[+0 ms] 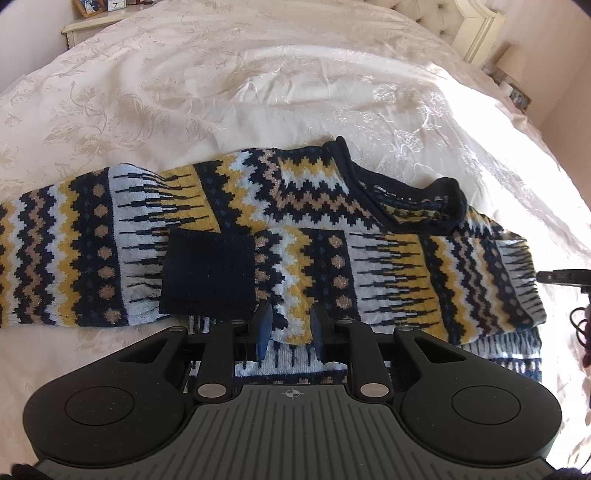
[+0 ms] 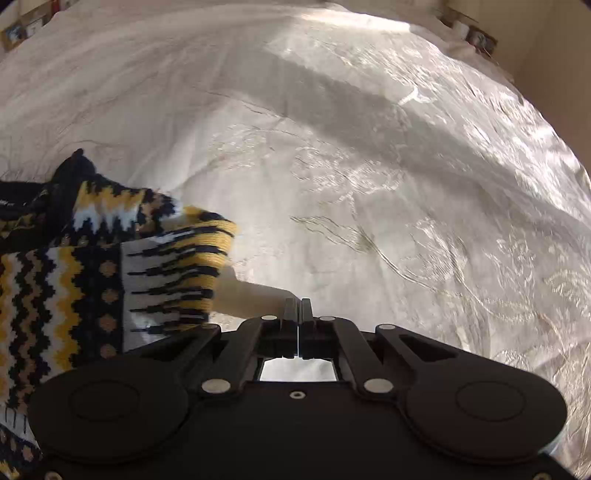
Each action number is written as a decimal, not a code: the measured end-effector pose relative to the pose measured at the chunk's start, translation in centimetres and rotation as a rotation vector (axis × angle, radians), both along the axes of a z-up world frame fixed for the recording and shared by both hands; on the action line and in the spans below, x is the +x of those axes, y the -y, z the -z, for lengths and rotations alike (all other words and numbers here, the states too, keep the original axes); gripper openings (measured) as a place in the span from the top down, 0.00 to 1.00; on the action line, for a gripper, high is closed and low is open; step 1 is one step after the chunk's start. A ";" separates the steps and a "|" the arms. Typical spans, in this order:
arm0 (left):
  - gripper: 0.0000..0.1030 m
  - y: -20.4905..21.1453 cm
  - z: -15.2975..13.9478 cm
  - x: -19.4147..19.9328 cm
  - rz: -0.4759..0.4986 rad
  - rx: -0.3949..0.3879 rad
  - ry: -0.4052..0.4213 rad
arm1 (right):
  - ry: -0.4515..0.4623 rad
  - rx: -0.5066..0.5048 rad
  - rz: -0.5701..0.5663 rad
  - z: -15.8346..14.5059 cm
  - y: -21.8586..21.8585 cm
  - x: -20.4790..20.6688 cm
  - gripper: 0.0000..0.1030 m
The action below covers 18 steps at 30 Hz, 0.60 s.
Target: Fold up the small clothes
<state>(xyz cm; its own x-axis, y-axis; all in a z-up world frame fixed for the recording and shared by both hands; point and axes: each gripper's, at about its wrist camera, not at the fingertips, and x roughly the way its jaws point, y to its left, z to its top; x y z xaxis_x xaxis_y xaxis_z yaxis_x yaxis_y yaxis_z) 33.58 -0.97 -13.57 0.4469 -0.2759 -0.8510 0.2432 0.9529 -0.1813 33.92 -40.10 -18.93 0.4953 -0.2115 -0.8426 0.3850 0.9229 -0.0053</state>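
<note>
A small knitted sweater (image 1: 317,221) in navy, yellow, white and tan zigzags lies flat across a white bedspread (image 1: 229,92). Its navy collar (image 1: 417,195) points away from me. One sleeve is folded over the body, its navy cuff (image 1: 208,275) lying on the front. My left gripper (image 1: 290,328) is open at the sweater's near edge, blue fingertips (image 1: 264,326) either side of a strip of knit. In the right wrist view the sweater's (image 2: 74,280) folded right side lies at the left. My right gripper (image 2: 298,308) is shut with nothing in it, over the bedspread (image 2: 369,184) beside that edge.
A bedside cabinet (image 1: 85,26) with picture frames stands at the far left. The padded headboard (image 1: 476,26) and a lamp (image 1: 511,59) are at the far right. A dark cable (image 1: 581,325) hangs at the right edge. Wide bare bedspread lies beyond the sweater.
</note>
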 end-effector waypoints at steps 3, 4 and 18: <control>0.79 0.0 0.2 0.0 -0.006 -0.003 -0.002 | 0.106 0.017 -0.076 -1.9 -0.4 -1.4 0.82; 0.79 0.1 0.3 0.0 -0.007 -0.002 -0.005 | 0.123 0.023 -0.112 -2.5 -1.0 -1.7 0.77; 0.79 -0.2 -0.2 -1.1 -0.023 -0.012 -0.007 | 0.123 0.345 -0.235 -1.8 -11.8 -8.4 0.46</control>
<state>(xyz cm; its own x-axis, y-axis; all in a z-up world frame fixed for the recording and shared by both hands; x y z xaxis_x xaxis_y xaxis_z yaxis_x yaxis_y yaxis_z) 32.47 -0.78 -13.39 0.4477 -0.2757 -0.8506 0.2198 0.9560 -0.1941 25.51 -28.33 -17.11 0.5974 0.2028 -0.7759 0.1425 0.9253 0.3515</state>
